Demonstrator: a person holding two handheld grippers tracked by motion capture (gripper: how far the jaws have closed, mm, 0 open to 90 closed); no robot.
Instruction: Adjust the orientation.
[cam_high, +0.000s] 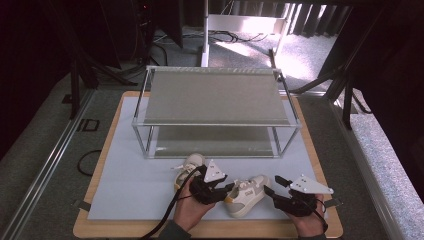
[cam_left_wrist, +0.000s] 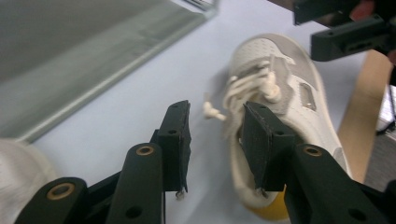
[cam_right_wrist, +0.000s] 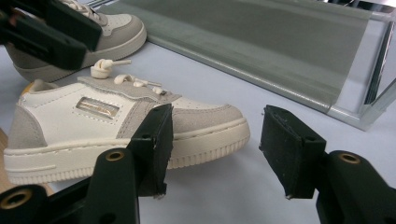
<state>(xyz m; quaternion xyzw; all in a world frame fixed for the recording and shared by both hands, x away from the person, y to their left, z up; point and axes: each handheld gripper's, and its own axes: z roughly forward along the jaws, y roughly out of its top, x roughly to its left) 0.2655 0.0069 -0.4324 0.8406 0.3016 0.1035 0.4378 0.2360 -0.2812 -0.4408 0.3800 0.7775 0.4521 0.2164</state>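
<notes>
Left gripper (cam_left_wrist: 212, 135) half open beside near shoe (cam_left_wrist: 280, 93), right gripper (cam_right_wrist: 215, 144) open, empty

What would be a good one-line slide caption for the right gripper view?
Open right gripper hovers beside a small white-and-grey sneaker on the pale mat, shelf rack behind.

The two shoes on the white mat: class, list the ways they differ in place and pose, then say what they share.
1. The near shoe lies between the left gripper and the right gripper; the far shoe lies closer to the rack.
2. The near shoe shows its whole side; the far shoe is partly hidden behind the left gripper.
Shared: both are white-and-grey laced sneakers resting upright on the mat.
</notes>
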